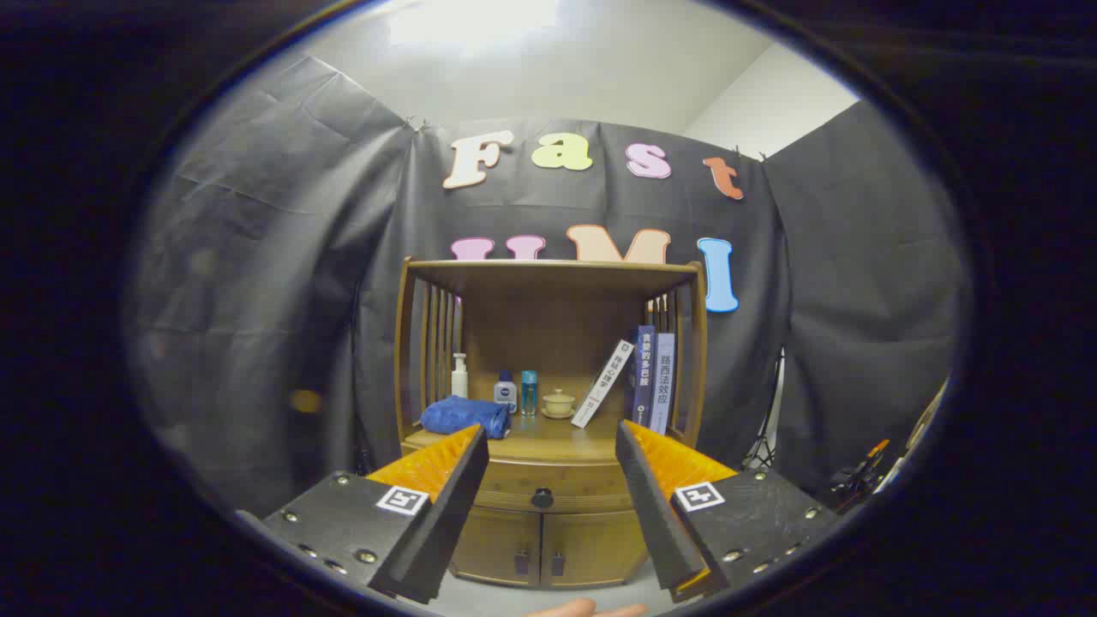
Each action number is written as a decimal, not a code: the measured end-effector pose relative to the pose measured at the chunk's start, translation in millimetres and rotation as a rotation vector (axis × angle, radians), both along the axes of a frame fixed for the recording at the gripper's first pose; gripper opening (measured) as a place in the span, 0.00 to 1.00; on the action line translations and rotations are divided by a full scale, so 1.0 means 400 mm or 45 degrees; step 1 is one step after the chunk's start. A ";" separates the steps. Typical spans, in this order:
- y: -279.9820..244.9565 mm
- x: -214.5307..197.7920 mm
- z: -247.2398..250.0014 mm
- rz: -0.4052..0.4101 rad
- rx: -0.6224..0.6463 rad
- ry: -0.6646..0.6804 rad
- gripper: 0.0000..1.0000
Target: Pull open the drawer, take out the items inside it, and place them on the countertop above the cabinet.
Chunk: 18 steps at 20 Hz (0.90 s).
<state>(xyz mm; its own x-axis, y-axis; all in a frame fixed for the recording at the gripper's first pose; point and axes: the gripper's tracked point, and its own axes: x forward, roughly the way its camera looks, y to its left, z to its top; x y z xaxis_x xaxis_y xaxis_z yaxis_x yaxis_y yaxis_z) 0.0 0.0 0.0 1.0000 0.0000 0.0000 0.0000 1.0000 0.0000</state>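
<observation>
One wooden cabinet (548,480) carries one closed drawer (548,488) with one dark knob (542,497), and two small doors (548,548) below it. On its countertop (548,428) sit one folded blue towel (464,416), three bottles (506,390), one lidded cup (559,403) and three books (643,377). The one gripper (548,446) has two fingers (446,480), spread apart.

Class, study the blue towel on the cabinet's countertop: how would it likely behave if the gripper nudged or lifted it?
The blue towel lies in soft rounded folds, so it would probably flop and unfold when lifted. Pushed, it looks likelier to bunch than slide. The open gripper is well short of it.
</observation>
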 end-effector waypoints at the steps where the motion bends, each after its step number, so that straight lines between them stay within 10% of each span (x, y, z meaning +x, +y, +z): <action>1: 0.000 0.002 -0.001 0.001 0.000 -0.002 0.89; 18: 0.011 0.016 0.010 0.023 -0.001 -0.024 0.89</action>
